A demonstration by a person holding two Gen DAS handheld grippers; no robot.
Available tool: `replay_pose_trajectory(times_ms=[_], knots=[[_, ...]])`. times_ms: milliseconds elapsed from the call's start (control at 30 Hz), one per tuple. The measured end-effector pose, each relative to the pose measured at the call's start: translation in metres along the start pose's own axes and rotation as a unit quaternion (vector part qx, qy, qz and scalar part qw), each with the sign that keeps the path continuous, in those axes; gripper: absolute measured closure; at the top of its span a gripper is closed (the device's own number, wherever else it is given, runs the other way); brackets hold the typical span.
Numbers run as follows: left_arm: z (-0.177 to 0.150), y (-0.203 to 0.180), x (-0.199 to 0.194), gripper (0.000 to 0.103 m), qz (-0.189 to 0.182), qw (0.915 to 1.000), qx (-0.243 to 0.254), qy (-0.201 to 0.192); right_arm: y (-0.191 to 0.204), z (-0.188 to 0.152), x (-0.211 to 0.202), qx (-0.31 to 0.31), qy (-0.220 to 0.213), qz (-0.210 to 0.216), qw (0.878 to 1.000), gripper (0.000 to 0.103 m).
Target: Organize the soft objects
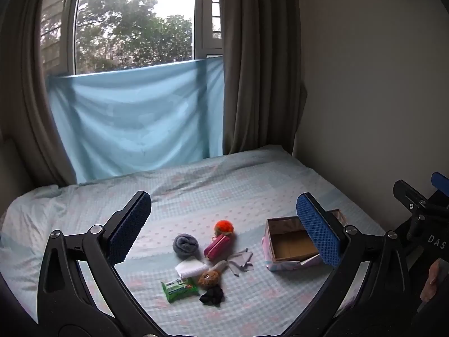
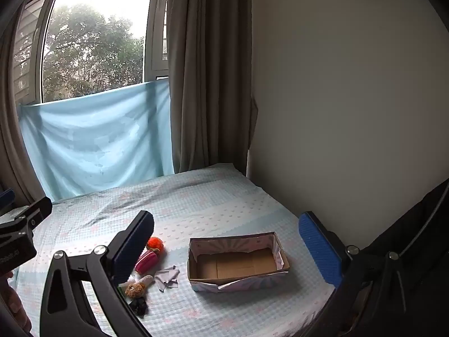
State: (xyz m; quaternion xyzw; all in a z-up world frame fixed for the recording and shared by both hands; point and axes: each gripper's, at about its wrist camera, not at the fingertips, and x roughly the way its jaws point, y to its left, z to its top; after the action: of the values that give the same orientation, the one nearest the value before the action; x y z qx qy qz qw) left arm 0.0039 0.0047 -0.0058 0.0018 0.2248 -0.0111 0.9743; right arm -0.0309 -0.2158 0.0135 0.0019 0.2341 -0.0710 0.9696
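A cluster of soft items lies on the bed: an orange pompom, a pink pouch, a grey rolled sock, a white folded cloth, a green wipes pack, a brown plush, a black fabric piece and a grey cloth. An open cardboard box stands to their right, empty. My left gripper is open above the cluster. My right gripper is open above the box.
The bed has a light checked sheet. A wall runs along its right side. A blue cloth and brown curtains hang by the window at the far end.
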Motion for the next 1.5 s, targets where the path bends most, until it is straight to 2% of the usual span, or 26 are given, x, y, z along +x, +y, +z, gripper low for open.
replay_pose_trajectory(times_ms=[1500], knots=[[0.002, -0.021, 0.004, 0.001, -0.006, 1.0000, 0.004, 0.003, -0.006, -0.004, -0.004, -0.007, -0.004, 0.011, 1.000, 0.000]])
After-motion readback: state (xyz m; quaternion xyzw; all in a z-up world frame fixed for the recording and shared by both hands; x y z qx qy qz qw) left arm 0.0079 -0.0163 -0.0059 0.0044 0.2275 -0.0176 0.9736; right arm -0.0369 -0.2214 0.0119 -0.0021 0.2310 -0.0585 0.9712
